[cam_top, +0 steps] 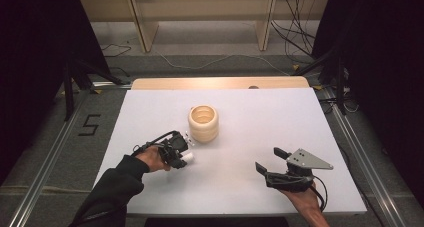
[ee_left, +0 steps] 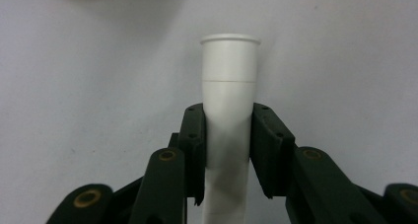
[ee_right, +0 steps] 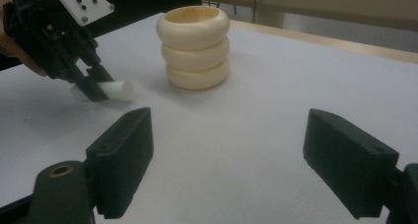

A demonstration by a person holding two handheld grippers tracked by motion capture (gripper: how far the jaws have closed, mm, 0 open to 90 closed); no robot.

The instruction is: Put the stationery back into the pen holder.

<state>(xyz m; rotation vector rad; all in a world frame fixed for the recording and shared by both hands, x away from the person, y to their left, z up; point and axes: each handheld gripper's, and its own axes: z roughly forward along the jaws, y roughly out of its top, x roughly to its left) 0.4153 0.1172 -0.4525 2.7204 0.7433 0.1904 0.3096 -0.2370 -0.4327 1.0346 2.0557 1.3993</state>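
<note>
Left side of the desk (cam_top: 150,112), white top: the left gripper (cam_top: 181,152) sits low over the surface, held in a hand with a dark sleeve. Its jaws are clamped on a white tube (ee_left: 229,110), gripping it at mid-length. The tube's flanged end sticks out past the jaw tips (a faint seam runs just below the flange). From the right gripper view the tube (ee_right: 118,90) lies nearly level, close to the desk; I cannot tell if it touches.

Centre: a cream ribbed holder (cam_top: 203,123), three stacked rings in form, stands upright and open-topped, just beyond and right of the left gripper, apart from the tube.

Right: the right gripper (cam_top: 272,159) rests near the desk's front edge, jaws spread wide with nothing between them, a grey three-cornered plate on top.
</note>
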